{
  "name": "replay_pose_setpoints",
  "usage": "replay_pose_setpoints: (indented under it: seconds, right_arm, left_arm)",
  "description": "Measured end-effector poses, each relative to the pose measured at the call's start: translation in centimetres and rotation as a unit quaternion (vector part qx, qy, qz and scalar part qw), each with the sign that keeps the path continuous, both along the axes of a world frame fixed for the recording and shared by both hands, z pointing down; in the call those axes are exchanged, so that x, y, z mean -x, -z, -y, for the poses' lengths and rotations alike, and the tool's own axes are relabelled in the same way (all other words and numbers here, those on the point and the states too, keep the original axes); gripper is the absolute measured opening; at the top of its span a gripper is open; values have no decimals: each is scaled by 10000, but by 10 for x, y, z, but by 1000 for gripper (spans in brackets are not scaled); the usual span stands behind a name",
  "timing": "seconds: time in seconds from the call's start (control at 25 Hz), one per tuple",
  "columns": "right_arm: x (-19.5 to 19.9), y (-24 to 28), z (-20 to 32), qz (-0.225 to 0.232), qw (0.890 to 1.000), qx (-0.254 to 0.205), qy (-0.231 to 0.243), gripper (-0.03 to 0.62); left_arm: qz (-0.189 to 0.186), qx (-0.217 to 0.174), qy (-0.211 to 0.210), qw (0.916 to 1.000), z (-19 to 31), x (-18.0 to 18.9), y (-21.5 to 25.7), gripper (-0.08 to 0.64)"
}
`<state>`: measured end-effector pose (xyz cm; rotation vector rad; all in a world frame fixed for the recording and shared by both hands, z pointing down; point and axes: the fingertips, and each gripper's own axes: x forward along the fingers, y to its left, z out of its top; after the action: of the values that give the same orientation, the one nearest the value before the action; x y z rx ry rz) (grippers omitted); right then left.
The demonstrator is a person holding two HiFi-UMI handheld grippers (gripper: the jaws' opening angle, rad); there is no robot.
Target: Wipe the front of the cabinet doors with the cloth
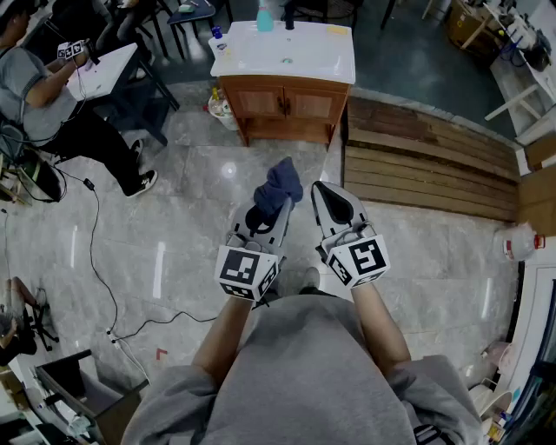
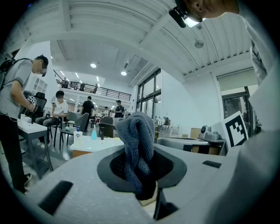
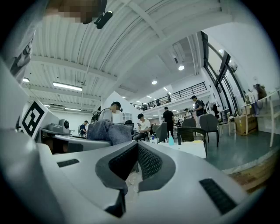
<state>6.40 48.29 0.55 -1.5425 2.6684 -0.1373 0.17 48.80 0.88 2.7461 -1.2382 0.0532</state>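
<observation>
One dark-blue cloth (image 1: 280,187) is clamped in the left gripper (image 1: 271,209), well apart from the one cabinet (image 1: 287,109). Two doors (image 1: 261,102) are counted. The right gripper (image 1: 322,189) jaws are closed together on nothing. Three bottles (image 1: 265,17) are seen on the basin top (image 1: 304,52); their labels are too small to be read.
</observation>
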Motion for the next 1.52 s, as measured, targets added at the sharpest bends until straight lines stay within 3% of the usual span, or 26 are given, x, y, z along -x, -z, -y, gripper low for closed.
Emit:
replay_pose_setpoints:
  seconds: [0.36, 0.6, 1.0, 1.52]
  right_arm:
    - [-52, -9, -12, -57, 9998, -1, 171, 11]
    - [-64, -16, -4, 26, 9997, -2, 224, 11]
    - [-50, -33, 43, 24, 9995, 193, 258, 12]
    - [2, -46, 144, -62, 9989, 407, 216, 11]
  left_arm:
    - [120, 89, 17, 9999, -11, -59, -10, 75]
    - [285, 83, -10, 9996, -4, -75, -16, 74]
    - [301, 198, 12, 9994, 43, -60, -31, 75]
    - [190, 291, 30, 9994, 149, -3, -41, 75]
